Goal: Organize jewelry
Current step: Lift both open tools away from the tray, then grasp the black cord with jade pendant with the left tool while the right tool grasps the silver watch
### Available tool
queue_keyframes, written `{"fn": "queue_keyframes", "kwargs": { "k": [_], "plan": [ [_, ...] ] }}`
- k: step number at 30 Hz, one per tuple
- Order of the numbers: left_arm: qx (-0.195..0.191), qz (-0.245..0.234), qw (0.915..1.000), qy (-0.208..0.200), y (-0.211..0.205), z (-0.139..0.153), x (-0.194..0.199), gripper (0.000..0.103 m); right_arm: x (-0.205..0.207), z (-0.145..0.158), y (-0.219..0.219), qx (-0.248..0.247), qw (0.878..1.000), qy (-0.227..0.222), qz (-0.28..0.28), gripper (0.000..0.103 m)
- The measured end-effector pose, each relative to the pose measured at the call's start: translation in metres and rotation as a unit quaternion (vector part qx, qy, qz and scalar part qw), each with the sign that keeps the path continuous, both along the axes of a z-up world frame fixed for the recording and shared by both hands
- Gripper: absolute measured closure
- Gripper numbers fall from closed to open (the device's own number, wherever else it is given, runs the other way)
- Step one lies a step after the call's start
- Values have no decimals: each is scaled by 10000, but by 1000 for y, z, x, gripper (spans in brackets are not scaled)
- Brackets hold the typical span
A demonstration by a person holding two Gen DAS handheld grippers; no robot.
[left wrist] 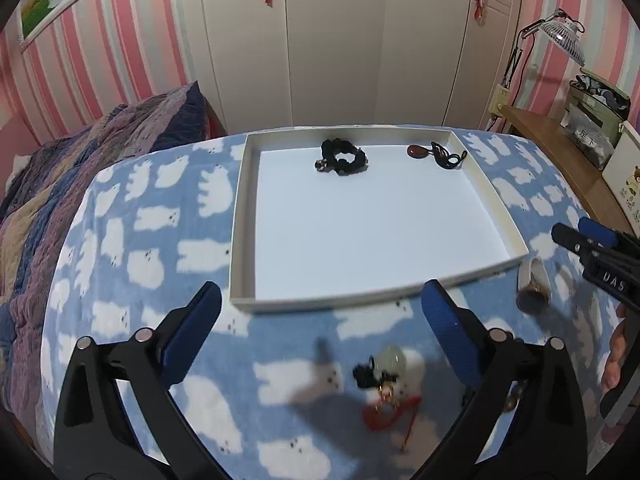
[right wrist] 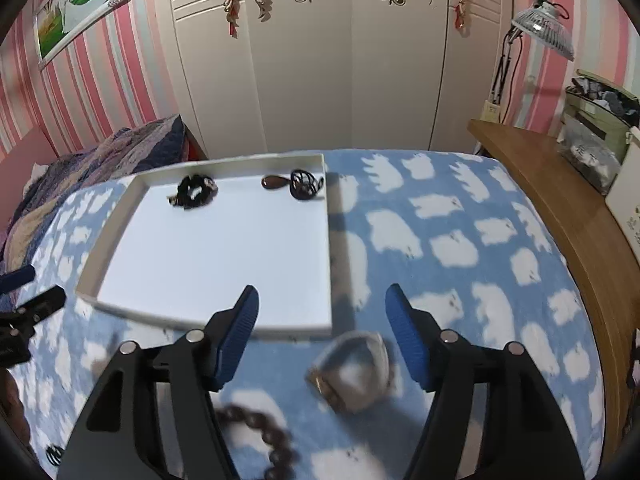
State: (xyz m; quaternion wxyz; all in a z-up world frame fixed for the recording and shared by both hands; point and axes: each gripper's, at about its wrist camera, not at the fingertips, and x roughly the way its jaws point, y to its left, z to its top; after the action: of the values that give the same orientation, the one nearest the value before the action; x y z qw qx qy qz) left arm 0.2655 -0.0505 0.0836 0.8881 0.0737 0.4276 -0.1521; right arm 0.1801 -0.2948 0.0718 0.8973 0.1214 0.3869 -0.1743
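A white shallow tray [left wrist: 240,216] [right wrist: 330,240] lies on the blue cloud-print blanket. In it are a black scrunchie [left wrist: 343,157] [right wrist: 195,192] and a dark red pendant on a black cord [left wrist: 438,152] [right wrist: 292,183]. My left gripper [left wrist: 322,312] is open above a pale green pendant with black and red cord [left wrist: 390,380]. My right gripper [right wrist: 322,316] is open above a clear bangle [right wrist: 356,368]; it also shows in the left wrist view [left wrist: 532,286]. A brown bead bracelet [right wrist: 264,436] lies near the right gripper's left finger.
A quilted bedspread [left wrist: 60,184] lies to the left. A wooden desk [right wrist: 560,208] with boxes and a lamp [right wrist: 544,28] stands to the right. A white wardrobe [left wrist: 340,40] stands behind.
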Motion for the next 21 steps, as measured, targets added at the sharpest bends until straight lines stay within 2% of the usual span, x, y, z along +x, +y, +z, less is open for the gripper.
{"fn": "queue_keyframes", "kwargs": {
  "k": [11, 21],
  "plan": [
    [-477, 72, 9986, 204, 7, -25, -40, 3, -36, -38, 7, 220, 9996, 133, -117, 36],
    [-311, -7, 9983, 484, -9, -68, -49, 3, -33, -62, 10, 142, 9996, 241, -108, 36]
  ]
}}
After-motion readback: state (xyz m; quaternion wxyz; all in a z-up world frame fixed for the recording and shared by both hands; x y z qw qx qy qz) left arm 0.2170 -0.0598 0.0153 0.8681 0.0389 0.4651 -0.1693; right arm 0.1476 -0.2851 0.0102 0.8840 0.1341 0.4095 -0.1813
